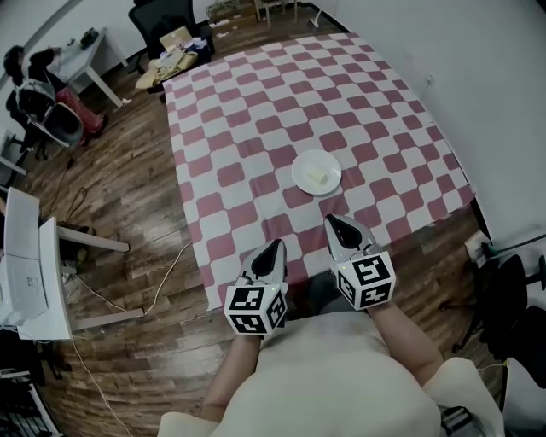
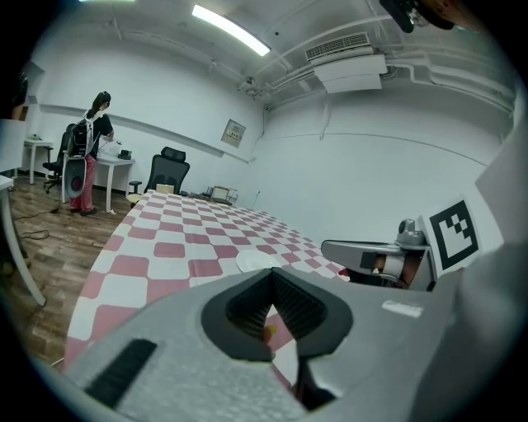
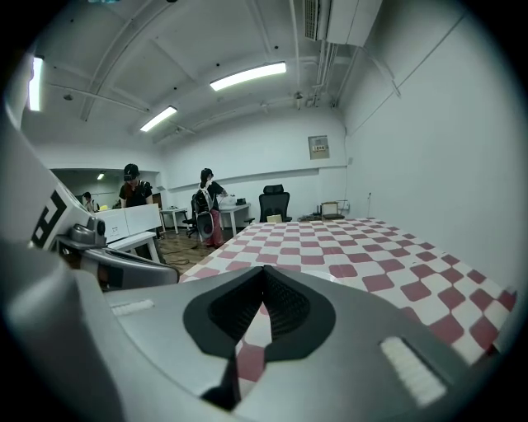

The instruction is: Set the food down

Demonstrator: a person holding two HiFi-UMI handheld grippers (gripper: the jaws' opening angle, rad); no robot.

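A white plate lies on the red-and-white checked tablecloth, with a pale piece of food on it. Both grippers hover over the near edge of the table, short of the plate and apart from it. My left gripper is shut with its tips together; a tiny yellow speck shows behind the tips. My right gripper is shut and holds nothing. In the left gripper view the plate lies ahead, and the right gripper is to the right.
The table reaches a white wall on the right. Wood floor with cables lies to the left, beside a white desk. A black office chair and a person at a desk are at the far left.
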